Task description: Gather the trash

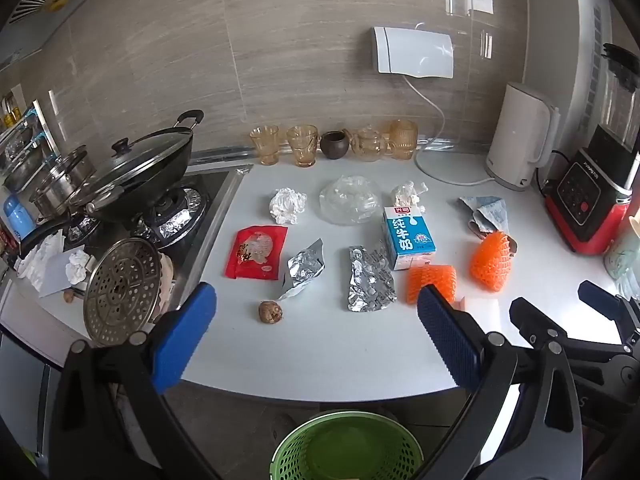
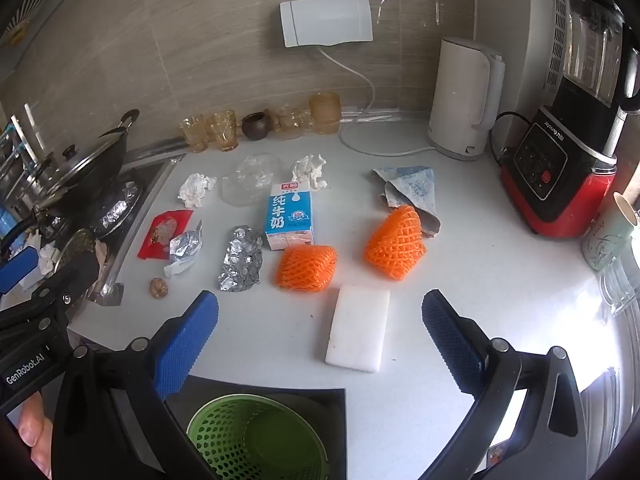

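Green basket [image 2: 256,436] stands on the floor below the counter edge, and above it both grippers, left gripper [image 1: 316,320] and right gripper [image 2: 320,320], hang spread wide, grasping nothing. Behind the basket, trash lies on the white counter [image 1: 320,352]: foil [image 1: 370,278], orange nets [image 2: 306,266] and red wrapper [image 1: 256,252] around the milk carton [image 1: 408,236].

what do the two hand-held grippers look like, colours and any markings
The left hand-held gripper and the right hand-held gripper are built alike: black angular plastic arms joined by silver round rivets, each ending in two blue fingers with a fine diamond-grip texture on the inner pads. In the right wrist view, the left unit's black body carries white "GenRobot.AI" lettering. No cables or sleeves show.
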### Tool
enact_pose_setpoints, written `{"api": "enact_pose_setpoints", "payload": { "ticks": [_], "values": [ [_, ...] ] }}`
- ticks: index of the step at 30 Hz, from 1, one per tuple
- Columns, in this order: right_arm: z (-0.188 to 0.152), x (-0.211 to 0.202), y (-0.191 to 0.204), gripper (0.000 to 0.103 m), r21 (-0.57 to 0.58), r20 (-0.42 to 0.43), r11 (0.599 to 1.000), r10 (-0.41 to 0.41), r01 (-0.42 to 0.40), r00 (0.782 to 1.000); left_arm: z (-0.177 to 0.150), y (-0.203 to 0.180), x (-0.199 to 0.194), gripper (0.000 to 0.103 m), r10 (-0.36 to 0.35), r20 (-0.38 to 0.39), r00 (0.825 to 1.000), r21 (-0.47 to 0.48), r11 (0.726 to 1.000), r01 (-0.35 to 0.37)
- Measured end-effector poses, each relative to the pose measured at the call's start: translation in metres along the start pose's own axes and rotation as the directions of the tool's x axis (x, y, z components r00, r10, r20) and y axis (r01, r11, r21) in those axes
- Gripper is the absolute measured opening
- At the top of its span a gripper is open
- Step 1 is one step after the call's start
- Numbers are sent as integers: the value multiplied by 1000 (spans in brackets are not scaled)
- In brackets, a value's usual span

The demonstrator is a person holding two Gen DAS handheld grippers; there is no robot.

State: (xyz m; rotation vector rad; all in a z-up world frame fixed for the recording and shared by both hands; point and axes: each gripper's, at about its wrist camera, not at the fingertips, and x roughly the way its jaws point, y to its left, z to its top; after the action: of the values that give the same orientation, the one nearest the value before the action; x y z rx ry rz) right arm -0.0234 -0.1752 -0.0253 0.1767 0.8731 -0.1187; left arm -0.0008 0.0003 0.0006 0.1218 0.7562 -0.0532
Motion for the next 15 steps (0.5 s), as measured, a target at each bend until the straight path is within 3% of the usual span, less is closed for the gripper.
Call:
{"api": "enact_pose_setpoints", "payload": {
  "ticks": [15],
  "values": [
    [-1, 0, -1, 101, -1, 1, 1000, 3, -3, 1000, -6, -5, 0, 97, -15, -20, 1000, -1, 1000, 15]
  ]
}}
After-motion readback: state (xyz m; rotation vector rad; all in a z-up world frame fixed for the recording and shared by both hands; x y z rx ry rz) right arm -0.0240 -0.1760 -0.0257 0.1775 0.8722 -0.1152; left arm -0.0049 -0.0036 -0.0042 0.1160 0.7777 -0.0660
